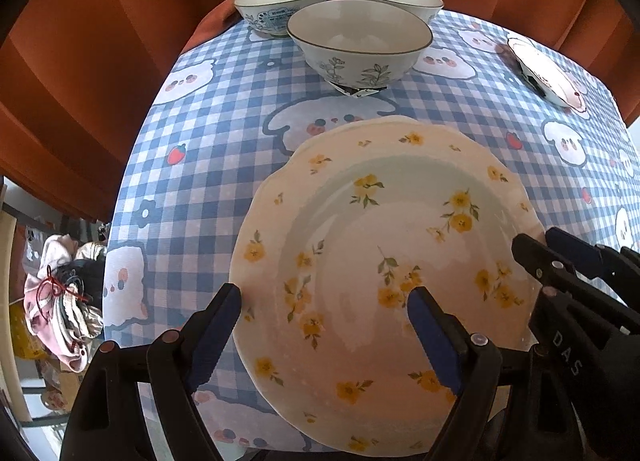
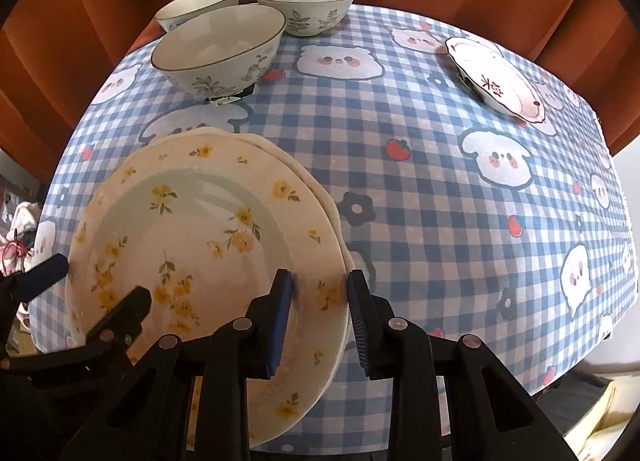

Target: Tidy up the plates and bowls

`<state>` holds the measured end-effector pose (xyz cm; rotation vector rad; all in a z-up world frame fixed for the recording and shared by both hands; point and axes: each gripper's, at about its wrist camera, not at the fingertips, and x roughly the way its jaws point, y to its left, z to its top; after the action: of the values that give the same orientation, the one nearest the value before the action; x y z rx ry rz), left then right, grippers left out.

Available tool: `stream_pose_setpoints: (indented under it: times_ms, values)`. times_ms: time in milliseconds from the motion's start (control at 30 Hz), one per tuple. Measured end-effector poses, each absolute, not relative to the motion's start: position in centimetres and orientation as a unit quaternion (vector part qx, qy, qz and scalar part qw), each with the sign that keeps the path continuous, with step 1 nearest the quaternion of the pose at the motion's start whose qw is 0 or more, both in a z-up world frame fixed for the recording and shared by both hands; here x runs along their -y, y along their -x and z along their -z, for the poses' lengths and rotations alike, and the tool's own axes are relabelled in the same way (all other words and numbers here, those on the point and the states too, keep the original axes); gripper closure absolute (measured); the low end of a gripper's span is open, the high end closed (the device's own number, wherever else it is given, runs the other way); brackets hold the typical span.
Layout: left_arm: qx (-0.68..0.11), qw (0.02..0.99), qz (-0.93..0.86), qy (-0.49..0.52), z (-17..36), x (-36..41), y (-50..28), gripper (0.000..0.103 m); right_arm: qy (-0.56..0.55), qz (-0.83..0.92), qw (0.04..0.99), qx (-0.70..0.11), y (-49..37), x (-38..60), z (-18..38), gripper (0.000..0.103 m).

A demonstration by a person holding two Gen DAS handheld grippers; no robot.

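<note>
Two cream plates with yellow flowers (image 1: pixel 384 245) (image 2: pixel 192 221) lie stacked at the near left of the table, the top one shifted slightly left of the lower. My right gripper (image 2: pixel 320 297) (image 1: pixel 548 251) is shut on their right rim, one pad inside the top plate and one outside; I cannot tell whether it pinches one plate or both. My left gripper (image 1: pixel 328 329) (image 2: pixel 88 289) stands open astride the left rim without pressing it. Three white bowls (image 1: pixel 358 41) (image 2: pixel 220 49) with leaf prints cluster at the far edge.
A small white plate with red marks (image 2: pixel 496 77) (image 1: pixel 548 73) sits at the far right. The blue checked tablecloth (image 2: pixel 440 201) covers the table. An orange curtain (image 1: pixel 120 41) hangs behind. A bundle of cloth (image 1: pixel 60 301) lies below the table's left edge.
</note>
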<state>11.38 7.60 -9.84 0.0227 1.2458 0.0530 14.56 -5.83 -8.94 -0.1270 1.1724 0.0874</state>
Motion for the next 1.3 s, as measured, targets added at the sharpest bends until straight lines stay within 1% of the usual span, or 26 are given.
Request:
stream_pose_setpoints:
  times_ms: [333, 433, 500, 567, 600, 967, 1300]
  values:
    - [-0.580, 0.814, -0.013, 0.005, 9.2, -7.7, -11.3, 0.017, 0.029, -0.041, 0.830, -0.555, -14.3, 6.4, 8.3, 0.068]
    - [-0.573, 0.819, -0.013, 0.012, 8.6, -7.6, -11.5, 0.016, 0.032, -0.032, 0.836, -0.547, -14.0, 6.8, 7.3, 0.056]
    - [-0.570, 0.822, -0.017, 0.012, 8.5, -7.5, -11.7, 0.016, 0.026, -0.021, 0.841, -0.540, -14.0, 7.5, 6.7, 0.042]
    - [-0.566, 0.824, -0.019, 0.013, 8.3, -7.1, -11.9, 0.016, 0.017, -0.016, 0.846, -0.533, -13.9, 8.3, 6.1, 0.035]
    - [-0.565, 0.824, -0.018, 0.013, 8.3, -6.9, -12.0, 0.016, 0.014, -0.014, 0.847, -0.531, -13.9, 8.6, 5.9, 0.034]
    - [-0.554, 0.832, -0.034, 0.012, 7.5, -1.5, -13.9, 0.016, 0.003, -0.022, 0.851, -0.525, -15.5, 13.8, 5.9, 0.033]
    - [-0.561, 0.824, -0.071, 0.046, 7.4, 4.6, -16.0, 0.016, 0.020, -0.063, 0.841, -0.537, -18.8, 19.7, 6.2, 0.033]
